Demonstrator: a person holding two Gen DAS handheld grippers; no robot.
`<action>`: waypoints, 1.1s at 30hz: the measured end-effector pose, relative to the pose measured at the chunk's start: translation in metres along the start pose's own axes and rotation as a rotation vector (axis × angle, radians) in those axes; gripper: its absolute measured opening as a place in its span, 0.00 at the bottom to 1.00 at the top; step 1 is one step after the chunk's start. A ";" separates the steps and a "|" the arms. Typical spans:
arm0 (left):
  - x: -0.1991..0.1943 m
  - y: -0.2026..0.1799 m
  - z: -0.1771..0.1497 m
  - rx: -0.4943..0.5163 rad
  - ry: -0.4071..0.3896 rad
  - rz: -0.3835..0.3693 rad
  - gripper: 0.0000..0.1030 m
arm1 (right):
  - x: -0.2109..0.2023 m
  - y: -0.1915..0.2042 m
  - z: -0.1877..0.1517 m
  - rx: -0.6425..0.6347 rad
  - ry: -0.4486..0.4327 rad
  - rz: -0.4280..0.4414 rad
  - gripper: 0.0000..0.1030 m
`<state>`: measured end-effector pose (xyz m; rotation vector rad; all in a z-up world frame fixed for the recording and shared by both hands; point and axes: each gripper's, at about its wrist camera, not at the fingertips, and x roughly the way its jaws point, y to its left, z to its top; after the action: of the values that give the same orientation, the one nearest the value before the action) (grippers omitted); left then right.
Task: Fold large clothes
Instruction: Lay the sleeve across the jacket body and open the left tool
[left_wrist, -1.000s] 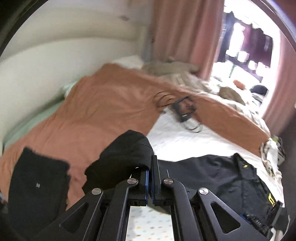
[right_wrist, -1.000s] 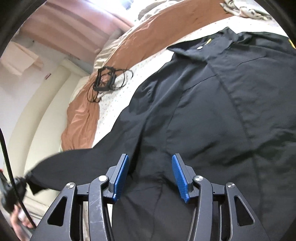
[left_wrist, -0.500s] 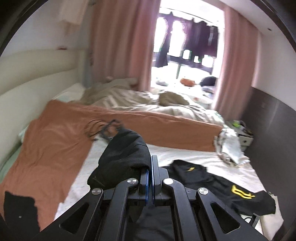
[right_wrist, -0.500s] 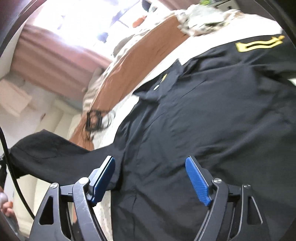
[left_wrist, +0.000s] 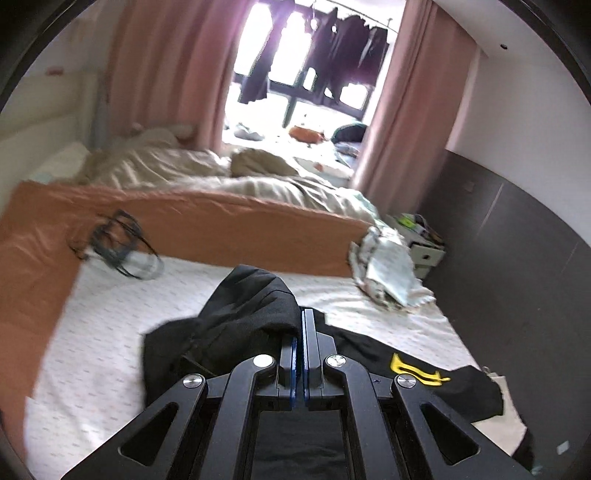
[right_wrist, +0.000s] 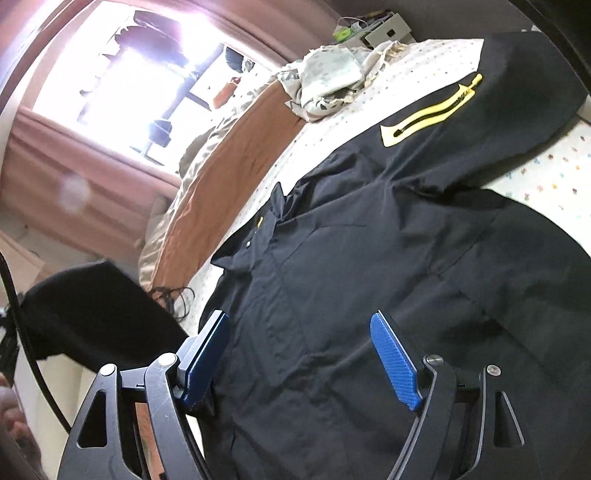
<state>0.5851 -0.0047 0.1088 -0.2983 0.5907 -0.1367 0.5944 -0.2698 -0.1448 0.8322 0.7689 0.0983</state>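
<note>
A black jacket (right_wrist: 369, 240) with a yellow mark on one sleeve (right_wrist: 428, 114) lies spread on the dotted white bedsheet (left_wrist: 110, 332). My left gripper (left_wrist: 303, 325) is shut on the jacket's other sleeve (left_wrist: 251, 302), which bunches up over its left finger, lifted off the bed. In the right wrist view that raised sleeve (right_wrist: 92, 310) hangs at the left. My right gripper (right_wrist: 299, 325) stands open just above the jacket's body, its blue pads (right_wrist: 395, 362) wide apart with nothing pinched between them.
An orange-brown blanket (left_wrist: 221, 225) crosses the bed behind the jacket, with a tangle of black cable (left_wrist: 118, 247) at its edge. A crumpled pale cloth (left_wrist: 388, 266) lies at the bed's far right corner. A dark wall (left_wrist: 517, 258) runs along the right.
My left gripper has swung rightward across the bed, carrying the sleeve over the jacket. My right gripper's jaws have spread wider, and it has shifted along the jacket's body.
</note>
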 end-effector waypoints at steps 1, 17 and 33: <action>0.013 -0.005 -0.007 0.002 0.023 -0.008 0.01 | -0.002 -0.002 -0.001 -0.002 0.000 -0.002 0.77; 0.055 0.076 -0.152 -0.324 0.179 -0.148 0.94 | 0.007 -0.012 0.002 0.003 -0.009 -0.085 0.77; 0.020 0.194 -0.185 -0.463 0.130 -0.023 0.90 | 0.058 0.099 -0.056 -0.496 0.034 -0.179 0.77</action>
<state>0.5051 0.1313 -0.1090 -0.7489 0.7458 -0.0401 0.6215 -0.1456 -0.1331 0.2907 0.8025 0.1369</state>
